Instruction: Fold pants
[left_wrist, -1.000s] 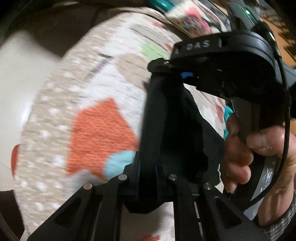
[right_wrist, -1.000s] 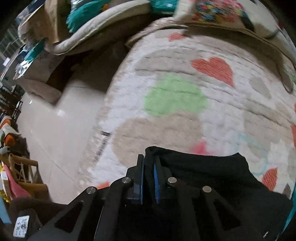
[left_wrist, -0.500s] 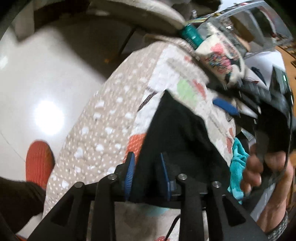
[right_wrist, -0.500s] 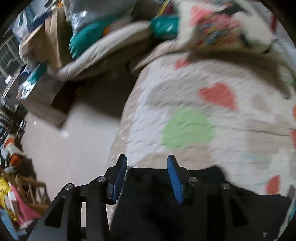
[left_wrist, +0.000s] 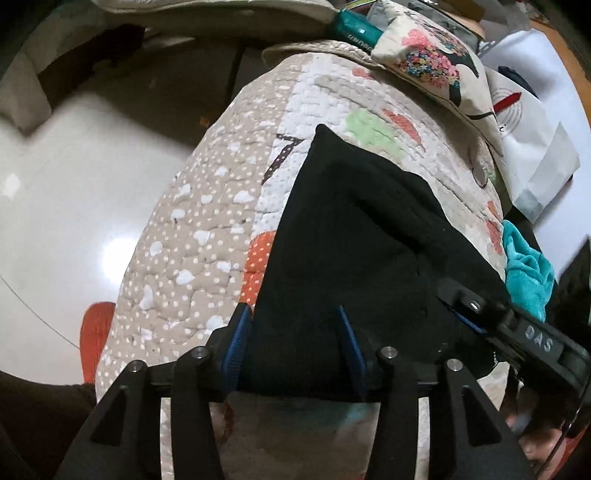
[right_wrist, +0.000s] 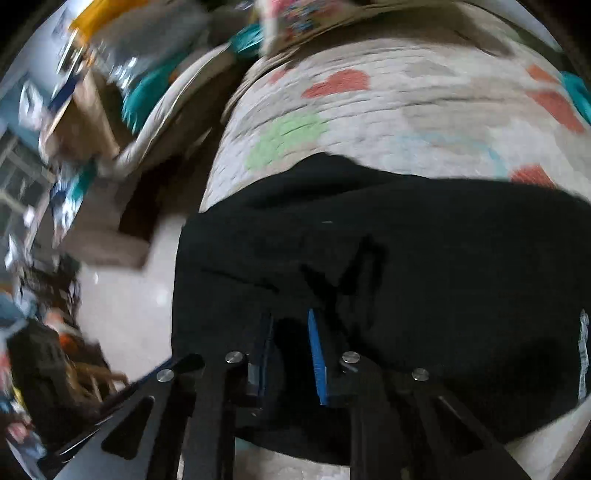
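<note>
The black pants lie folded on a quilted bed cover with coloured hearts. My left gripper is open above the near edge of the pants, its blue pads apart with cloth between them but not pinched. My right gripper is open just over the pants, its blue pads apart. The right gripper's body also shows at the right of the left wrist view. The right wrist view is blurred by motion.
A patterned pillow and a white paper bag lie at the far end of the bed. A teal cloth sits at the bed's right. The bed edge drops to a shiny pale floor on the left.
Both grippers let go of the pants and opened. The pants dropped flat on the cover. Both grippers pulled back toward the near edge, and the right one swung down to the right.
</note>
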